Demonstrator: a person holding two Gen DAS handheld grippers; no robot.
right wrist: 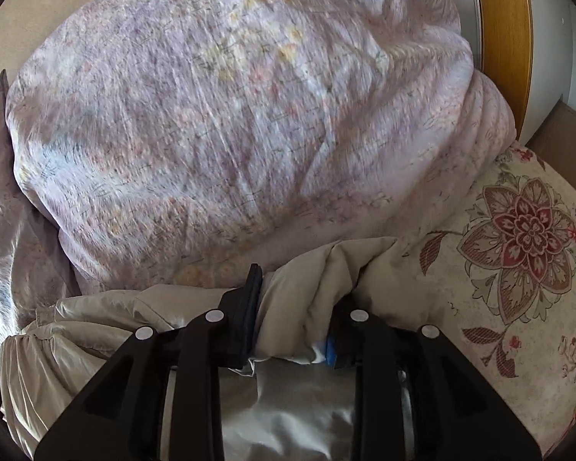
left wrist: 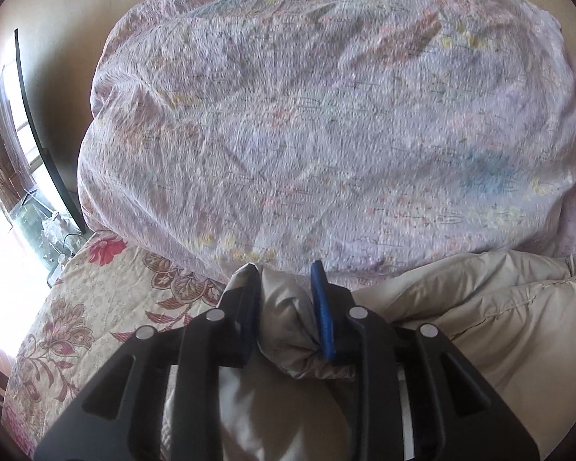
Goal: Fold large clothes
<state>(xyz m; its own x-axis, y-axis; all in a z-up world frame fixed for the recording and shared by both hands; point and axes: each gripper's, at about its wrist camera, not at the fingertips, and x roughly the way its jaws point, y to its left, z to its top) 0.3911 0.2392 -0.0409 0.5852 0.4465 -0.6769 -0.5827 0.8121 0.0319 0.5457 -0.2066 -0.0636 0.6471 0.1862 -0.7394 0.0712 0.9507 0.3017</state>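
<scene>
Between the two blue pads of the left claw (left wrist: 286,309) sat one fold of the beige padded coat (left wrist: 460,330), pads pressing it from both sides. Same story on the right claw (right wrist: 293,313): one bunch of that coat (right wrist: 96,330) pinched, its far finger half buried in cloth. Just ahead of both claws rose one big lilac floral quilt (left wrist: 326,115), heaped. Under it all lay one cream flowered bedspread (right wrist: 518,238), showing outboard of each claw.
</scene>
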